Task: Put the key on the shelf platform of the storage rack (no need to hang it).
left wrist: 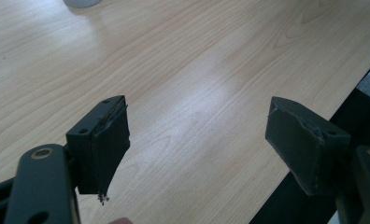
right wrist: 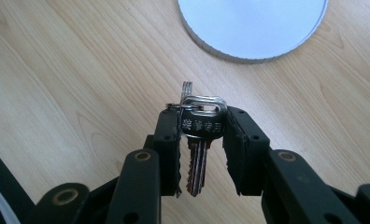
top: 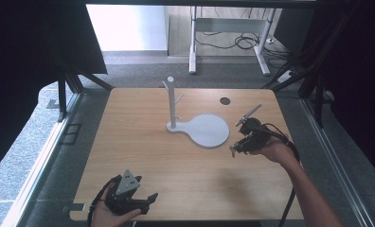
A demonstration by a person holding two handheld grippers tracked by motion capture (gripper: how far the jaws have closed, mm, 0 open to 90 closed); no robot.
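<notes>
A bunch of keys (right wrist: 199, 135) on a small split ring (right wrist: 177, 106) is clenched between the fingers (right wrist: 168, 149) of the right gripper (top: 241, 142), which is held above the bench (top: 143, 156) just to the right of the white key stand (top: 195, 124); the keys hang by their heads, blades pointing back toward the hand. The work in hand is judged to be hanging the keys on one of the short pegs (top: 179, 98) of the stand's upright post (top: 171, 101). For that to be done well, the ring rather than a key head should be presented to the peg, so the grip is best kept on the flat key heads, with the ring left free and projecting beyond the fingertips. The approach should be made from the side on which the peg points, slightly above its tip, so that the ring can be lowered over it; the grip should be released only once the ring is seen to be seated. The round base plate (right wrist: 253, 28) should not be knocked, since the stand looks light. The left gripper (top: 129, 198) rests near the front edge of the bench with its fingers (left wrist: 103, 144) spread wide and nothing between them; the base could be steadied with it if the stand shifts.
</notes>
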